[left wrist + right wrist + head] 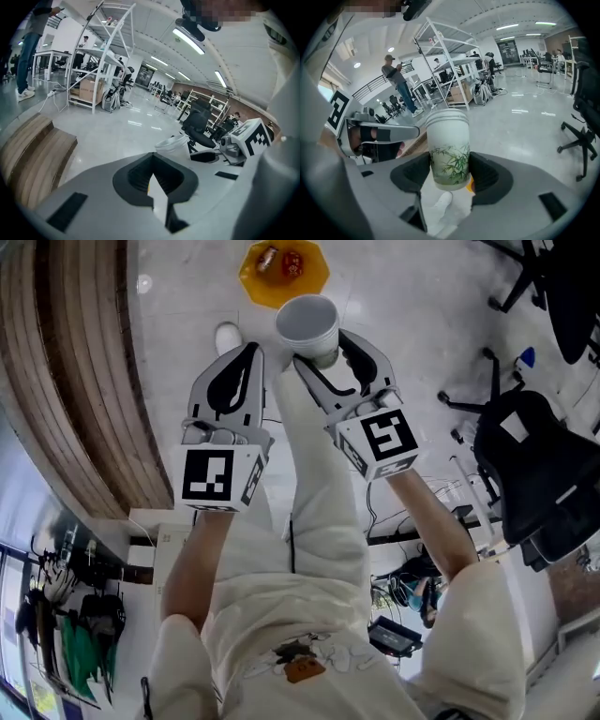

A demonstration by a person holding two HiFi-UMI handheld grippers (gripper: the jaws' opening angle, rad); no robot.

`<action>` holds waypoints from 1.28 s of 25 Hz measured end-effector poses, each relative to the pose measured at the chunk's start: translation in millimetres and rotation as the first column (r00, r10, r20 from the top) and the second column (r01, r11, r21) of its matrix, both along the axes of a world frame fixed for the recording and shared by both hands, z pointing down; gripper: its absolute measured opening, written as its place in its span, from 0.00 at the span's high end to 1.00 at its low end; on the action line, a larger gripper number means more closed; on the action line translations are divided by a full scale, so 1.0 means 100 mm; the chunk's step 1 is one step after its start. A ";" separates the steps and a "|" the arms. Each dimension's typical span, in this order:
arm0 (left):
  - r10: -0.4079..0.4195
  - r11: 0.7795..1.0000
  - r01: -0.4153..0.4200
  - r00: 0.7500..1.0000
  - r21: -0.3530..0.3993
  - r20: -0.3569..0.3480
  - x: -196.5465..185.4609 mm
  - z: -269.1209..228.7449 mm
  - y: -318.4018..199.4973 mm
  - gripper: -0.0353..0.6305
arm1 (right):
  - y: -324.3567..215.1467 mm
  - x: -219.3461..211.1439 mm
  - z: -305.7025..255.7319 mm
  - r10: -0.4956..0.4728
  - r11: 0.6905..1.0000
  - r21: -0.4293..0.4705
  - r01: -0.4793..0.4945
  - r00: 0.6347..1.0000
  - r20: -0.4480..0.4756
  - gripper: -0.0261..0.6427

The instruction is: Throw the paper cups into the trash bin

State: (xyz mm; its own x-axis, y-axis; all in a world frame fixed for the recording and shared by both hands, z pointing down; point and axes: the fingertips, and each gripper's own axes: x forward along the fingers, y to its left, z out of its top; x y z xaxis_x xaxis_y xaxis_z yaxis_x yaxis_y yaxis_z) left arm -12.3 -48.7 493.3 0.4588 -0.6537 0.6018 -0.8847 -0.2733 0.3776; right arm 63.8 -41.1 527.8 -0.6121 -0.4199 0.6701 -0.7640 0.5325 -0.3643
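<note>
In the head view my right gripper is shut on a white paper cup, held upright over the floor. A yellow octagonal trash bin with a couple of red items inside stands on the floor just beyond the cup. The right gripper view shows the cup, printed with green bamboo leaves, clamped between the jaws of the right gripper. My left gripper hangs beside it on the left, shut with nothing in it. In the left gripper view its pads meet, and the cup shows to the right.
A curved wooden bench runs along the left. Black office chairs stand on the right. The person's white trouser legs and shoe are below the grippers. A white metal rack and people stand farther off in the hall.
</note>
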 end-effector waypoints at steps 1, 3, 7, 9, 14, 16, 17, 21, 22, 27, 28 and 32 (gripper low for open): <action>0.000 1.000 0.000 1.000 -0.003 0.000 0.01 0.09 -0.01 0.94 | -0.01 0.00 0.10 0.003 1.000 -0.002 -0.003 1.000 -0.005 0.55; -0.002 1.000 0.002 1.000 -0.009 -0.005 0.04 0.29 -0.03 0.94 | -0.04 0.02 0.30 0.011 1.000 -0.004 -0.011 1.000 -0.013 0.55; -0.006 0.999 0.006 1.000 -0.033 -0.002 0.02 0.74 -0.07 0.94 | -0.08 0.04 0.71 0.035 0.999 -0.016 -0.036 0.999 -0.029 0.55; -0.010 0.999 0.011 1.000 -0.043 0.006 0.01 0.97 -0.10 0.94 | -0.11 0.04 0.92 0.038 0.999 -0.015 -0.039 0.999 -0.030 0.55; 0.009 0.999 -0.008 1.000 -0.044 0.023 0.03 1.48 -0.16 0.94 | -0.13 0.01 1.37 0.037 0.999 -0.010 -0.038 0.998 -0.040 0.55; 0.012 0.999 -0.011 1.000 -0.044 0.027 0.05 1.66 -0.19 0.94 | -0.12 -0.01 1.54 0.032 0.999 -0.016 -0.033 0.999 -0.044 0.55; 0.013 0.999 -0.012 1.000 -0.044 0.029 0.06 1.76 -0.21 0.94 | -0.12 0.00 1.62 0.030 0.999 -0.020 -0.031 0.998 -0.047 0.55; 0.015 0.999 -0.013 0.999 -0.049 0.034 0.11 2.11 -0.29 0.94 | -0.14 0.01 1.93 0.025 0.999 -0.032 -0.027 0.998 -0.059 0.55; 0.013 0.999 -0.012 0.999 -0.051 0.035 0.11 2.19 -0.30 0.94 | -0.14 0.01 2.01 0.024 0.999 -0.035 -0.026 0.998 -0.061 0.55; 0.020 0.997 -0.014 0.997 -0.073 0.069 0.05 2.58 -0.29 0.94 | -0.15 0.02 2.50 0.014 0.997 -0.078 -0.021 0.996 -0.092 0.55; 0.023 0.997 -0.017 0.997 -0.080 0.077 0.04 2.66 -0.29 0.94 | -0.16 0.02 2.58 0.010 0.997 -0.081 -0.018 0.995 -0.102 0.55; 0.047 0.992 -0.036 0.995 -0.117 0.089 0.03 2.92 -0.34 0.94 | -0.23 0.01 2.79 0.005 0.996 -0.093 -0.017 0.993 -0.120 0.55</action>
